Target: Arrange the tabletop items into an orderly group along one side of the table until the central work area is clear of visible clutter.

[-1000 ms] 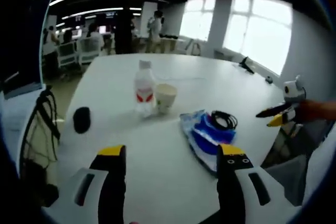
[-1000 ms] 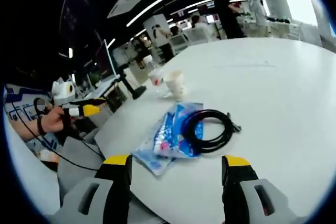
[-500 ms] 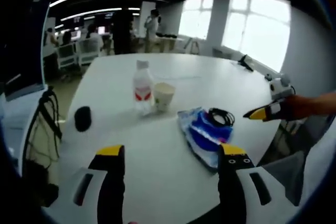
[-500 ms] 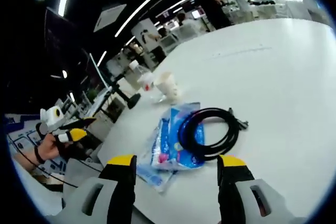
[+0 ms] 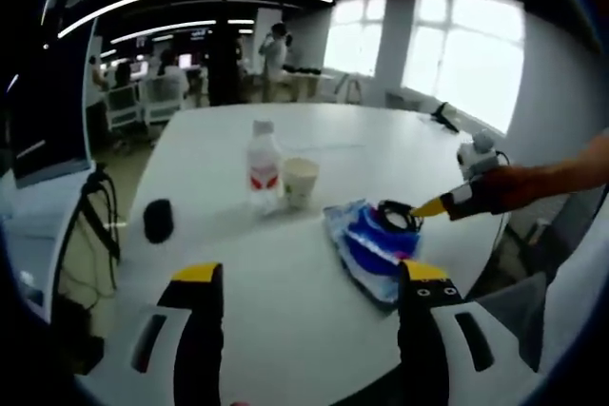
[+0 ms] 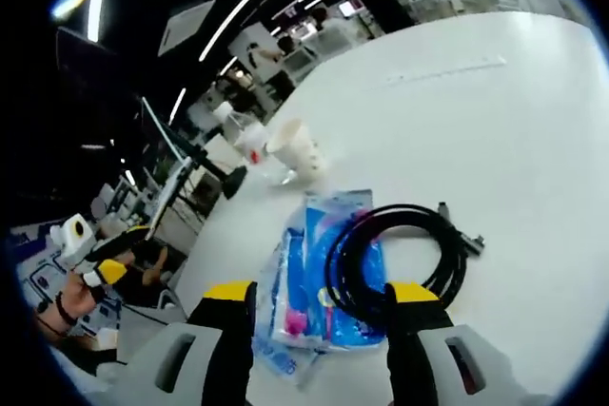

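Jaws of the right gripper [image 6: 321, 294] stand wide apart, holding nothing, poised over the coiled black cable [image 6: 400, 254] lying on the blue packet [image 6: 324, 273]. Left gripper [image 5: 309, 278] gapes empty too; bottle [image 5: 263, 166] and paper cup [image 5: 300, 181] stand at its 12 o'clock.

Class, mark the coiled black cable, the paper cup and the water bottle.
coiled black cable [image 6: 400, 254], right gripper view, left loop of the coil
paper cup [image 5: 300, 180], left gripper view, side wall
water bottle [image 5: 264, 173], left gripper view, red label
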Demonstrator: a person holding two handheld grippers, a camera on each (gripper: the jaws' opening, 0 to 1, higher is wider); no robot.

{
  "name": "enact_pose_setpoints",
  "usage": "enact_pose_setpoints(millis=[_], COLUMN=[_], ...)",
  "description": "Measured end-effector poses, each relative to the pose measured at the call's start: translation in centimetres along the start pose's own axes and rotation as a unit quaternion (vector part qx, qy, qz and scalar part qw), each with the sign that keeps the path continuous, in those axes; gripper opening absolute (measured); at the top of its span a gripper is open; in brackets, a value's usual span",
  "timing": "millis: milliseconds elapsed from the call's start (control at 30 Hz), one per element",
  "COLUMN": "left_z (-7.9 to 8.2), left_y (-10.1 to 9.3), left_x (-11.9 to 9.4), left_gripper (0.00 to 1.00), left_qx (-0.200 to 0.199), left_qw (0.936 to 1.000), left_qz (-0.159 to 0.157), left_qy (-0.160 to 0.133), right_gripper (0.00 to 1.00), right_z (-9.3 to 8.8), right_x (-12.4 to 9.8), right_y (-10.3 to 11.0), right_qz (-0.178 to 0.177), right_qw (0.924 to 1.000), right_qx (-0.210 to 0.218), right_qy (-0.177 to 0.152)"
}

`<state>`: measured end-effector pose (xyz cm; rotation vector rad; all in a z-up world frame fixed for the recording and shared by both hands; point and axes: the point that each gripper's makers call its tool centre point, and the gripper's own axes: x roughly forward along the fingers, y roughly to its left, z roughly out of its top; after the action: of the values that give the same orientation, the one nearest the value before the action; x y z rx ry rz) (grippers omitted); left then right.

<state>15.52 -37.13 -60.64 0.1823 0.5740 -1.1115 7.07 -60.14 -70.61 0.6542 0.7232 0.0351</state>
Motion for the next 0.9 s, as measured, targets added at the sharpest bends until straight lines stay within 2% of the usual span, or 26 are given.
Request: enact_pose_setpoints(millis=[133,200,333,567,900], left_z=[0.2,0.1,-0.1,0.1,0.1], left_y=[0.3,0.4,0.6,1.0,0.9], left_x=[-0.7,-0.9,-1.2,-1.4,-1.8], left_gripper=[0.75,0.76,0.76,0.75,0.76], left_qx=[-0.003,-0.003,-0.005,-0.006,-0.005], left_qw=[1.0,1.0,1.0,0.9999,0.9999], left_qz=[0.002,0.001,0.002,0.004,0.006], left_qy=[-0.005,-0.005,-0.006,-0.011,-0.011], right_gripper=[0.53,0.52,0.48,0.41,0.28], right_z=[0.3,0.4,1.0,0.5,0.1], right_x=[1.7,2.7,3.2,3.5,3.5], right_y=[-0.1,-0.9,-0.7,-1.4,-0.8], right_qz=[-0.004,-0.012,-0.02,-0.041,-0.038], right_qw=[0.9999,0.9997,0.9995,0.9984,0.9967], right_qx=[-0.004,-0.006,0.005,0.034,0.071], right_qy=[0.016,0.021,0.022,0.019,0.009])
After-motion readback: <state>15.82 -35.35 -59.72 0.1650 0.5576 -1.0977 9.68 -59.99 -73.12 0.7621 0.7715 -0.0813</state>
